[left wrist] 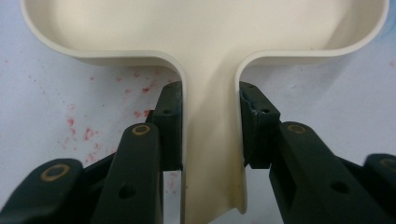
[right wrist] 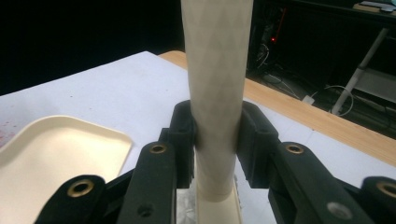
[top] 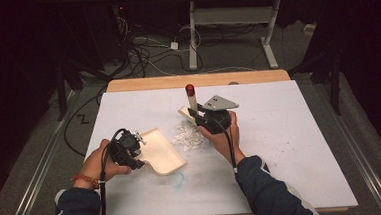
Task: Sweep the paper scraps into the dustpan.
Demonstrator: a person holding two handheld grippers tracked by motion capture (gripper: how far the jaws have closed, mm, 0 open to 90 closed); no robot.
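Observation:
A cream dustpan [top: 165, 153] lies on the white table cover, left of centre. My left gripper [top: 137, 150] is shut on its narrow handle [left wrist: 210, 140], one pad on each side, and the wide pan [left wrist: 205, 28] stretches away ahead. A cream brush handle [top: 192, 101] with a red tip [top: 190, 90] stands nearly upright at the table's middle. My right gripper [top: 199, 118] is shut on that handle [right wrist: 217, 93]. A pile of white paper scraps [top: 187, 135] lies between the dustpan and the brush. The dustpan [right wrist: 56, 158] also shows at the lower left of the right gripper view.
A faint blue scribble [top: 177, 179] marks the cover near the front. Red specks [left wrist: 79, 133] stain the cover beside the dustpan handle. The wooden table edge [top: 197, 80] runs along the back. Beyond it stand desk legs [top: 192, 42] and floor cables.

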